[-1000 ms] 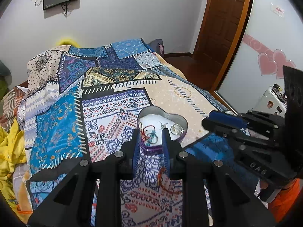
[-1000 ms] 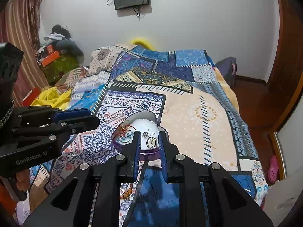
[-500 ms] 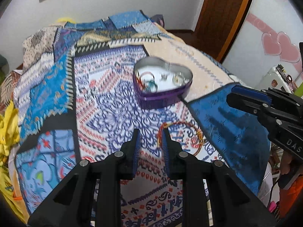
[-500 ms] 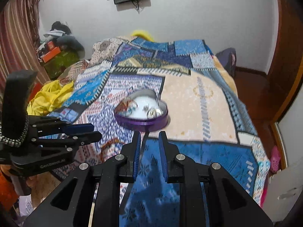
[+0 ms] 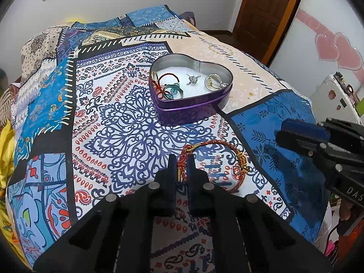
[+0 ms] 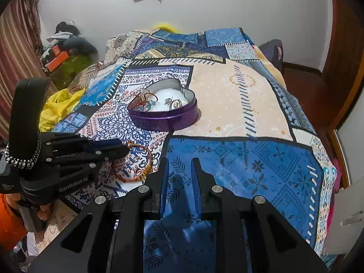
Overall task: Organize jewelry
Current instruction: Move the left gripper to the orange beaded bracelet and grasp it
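Note:
A purple heart-shaped tin (image 5: 193, 111) (image 6: 163, 119) sits on the patterned bedspread and holds several rings and a red cord bracelet. A red and gold bangle (image 5: 212, 166) (image 6: 134, 161) lies on the bedspread in front of the tin. My left gripper (image 5: 182, 168) has its jaws closed around the bangle's left side, with the band between the fingertips. My right gripper (image 6: 179, 173) hovers over the blue patch, jaws slightly apart and empty; it shows at the right of the left wrist view (image 5: 318, 143).
The bed (image 6: 238, 104) fills both views, with its near edge just below the grippers. Yellow cloth (image 6: 61, 104) lies at the left edge. A wooden door (image 5: 266, 11) and a white wall with pink hearts stand to the right.
Both grippers have pulled back from the tin toward the bed's near edge. My left gripper has lowered onto the bangle and closed its jaws around the band.

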Demonstrator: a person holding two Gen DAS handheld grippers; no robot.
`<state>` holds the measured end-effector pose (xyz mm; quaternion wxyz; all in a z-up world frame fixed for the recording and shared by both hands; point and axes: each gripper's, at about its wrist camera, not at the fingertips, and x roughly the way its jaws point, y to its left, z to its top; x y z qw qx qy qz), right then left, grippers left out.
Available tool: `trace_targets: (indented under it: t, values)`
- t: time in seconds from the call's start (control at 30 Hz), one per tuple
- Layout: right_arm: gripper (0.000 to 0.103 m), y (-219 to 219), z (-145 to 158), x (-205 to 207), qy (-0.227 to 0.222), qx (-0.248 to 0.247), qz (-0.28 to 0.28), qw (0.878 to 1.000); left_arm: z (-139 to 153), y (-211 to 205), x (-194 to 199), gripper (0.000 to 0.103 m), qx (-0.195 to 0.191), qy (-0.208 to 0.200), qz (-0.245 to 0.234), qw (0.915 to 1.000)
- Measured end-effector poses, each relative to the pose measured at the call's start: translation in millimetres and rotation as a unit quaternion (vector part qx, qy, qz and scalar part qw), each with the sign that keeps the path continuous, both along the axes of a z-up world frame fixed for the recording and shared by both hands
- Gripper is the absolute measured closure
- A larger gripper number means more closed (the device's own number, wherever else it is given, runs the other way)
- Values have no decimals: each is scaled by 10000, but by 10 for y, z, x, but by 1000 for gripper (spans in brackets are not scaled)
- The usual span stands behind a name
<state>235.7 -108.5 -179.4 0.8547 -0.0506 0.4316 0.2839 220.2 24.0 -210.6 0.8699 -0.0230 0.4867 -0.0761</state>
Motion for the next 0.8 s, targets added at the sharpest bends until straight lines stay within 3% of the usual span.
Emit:
trace_targets:
  t: [0.3, 0.5, 0.8]
  values:
    - [85, 93, -34, -93, 68, -36, 206, 9998, 218, 202, -227, 97, -119, -291, 341, 9989]
    - [85, 331, -146, -149, 196, -102, 459, 9987, 445, 369, -420, 97, -59, -631, 541, 9965]
    - [85, 674, -172, -161, 194, -167, 746, 9969, 550, 535, -585, 97, -73, -855, 681, 9940]
